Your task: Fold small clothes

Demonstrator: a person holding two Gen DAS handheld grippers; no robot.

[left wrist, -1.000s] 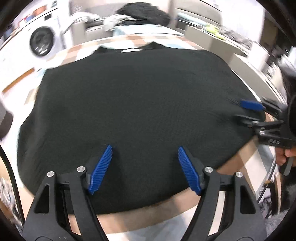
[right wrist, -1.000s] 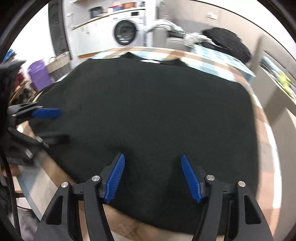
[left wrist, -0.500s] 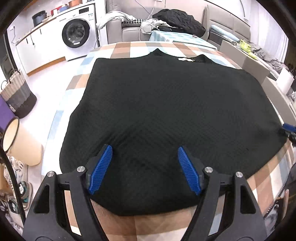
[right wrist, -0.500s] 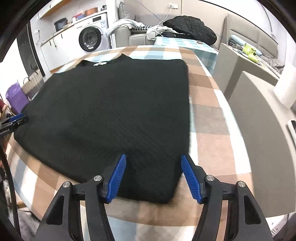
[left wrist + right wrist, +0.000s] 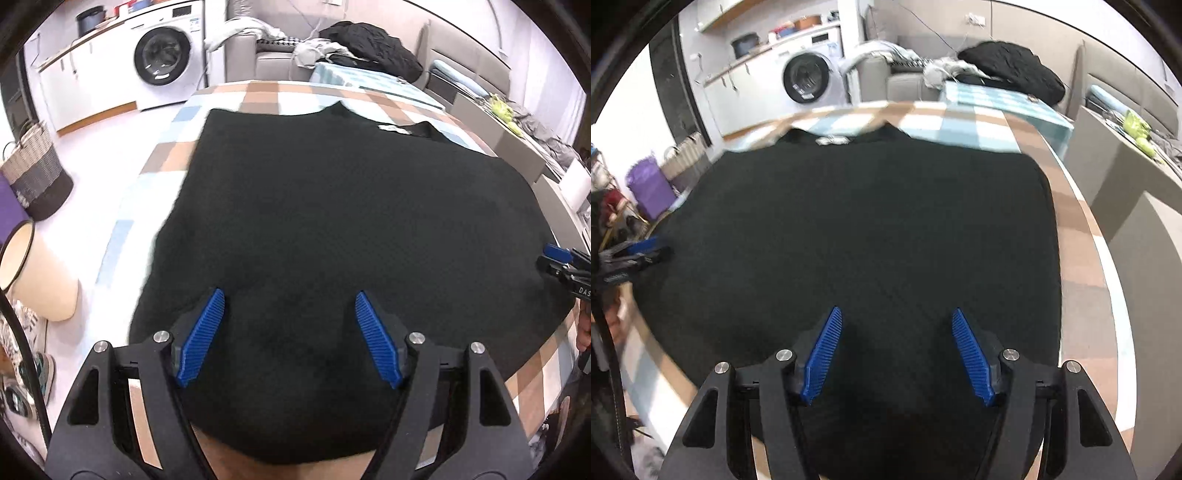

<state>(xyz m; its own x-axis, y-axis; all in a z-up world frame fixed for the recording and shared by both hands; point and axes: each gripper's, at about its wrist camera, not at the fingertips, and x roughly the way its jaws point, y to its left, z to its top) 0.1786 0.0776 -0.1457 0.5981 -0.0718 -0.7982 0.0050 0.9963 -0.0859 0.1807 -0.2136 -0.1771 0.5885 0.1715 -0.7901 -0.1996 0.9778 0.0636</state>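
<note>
A black knitted top (image 5: 332, 221) (image 5: 868, 229) lies flat on a checked tablecloth (image 5: 258, 92) (image 5: 1078, 258), collar and white label (image 5: 393, 128) (image 5: 831, 140) at the far end. My left gripper (image 5: 288, 299) hovers open over the near hem at the garment's left side, nothing between its blue pads. My right gripper (image 5: 897, 317) hovers open over the near hem toward the garment's right side, also empty. The right gripper shows at the left wrist view's right edge (image 5: 561, 258); the left gripper shows at the right wrist view's left edge (image 5: 635, 251).
A washing machine (image 5: 166, 62) (image 5: 809, 79) stands against the far wall, with a sofa piled with dark clothes (image 5: 369, 51) (image 5: 1012, 70) behind the table. A woven basket (image 5: 35, 173), a cream bin (image 5: 33, 273) and shoes (image 5: 29, 369) sit on the floor at left. A grey counter (image 5: 1126, 177) runs along the right.
Both grippers slid along the near hem: the left one toward the garment's left side, the right one out to the right corner and back inward. Both stayed open.
</note>
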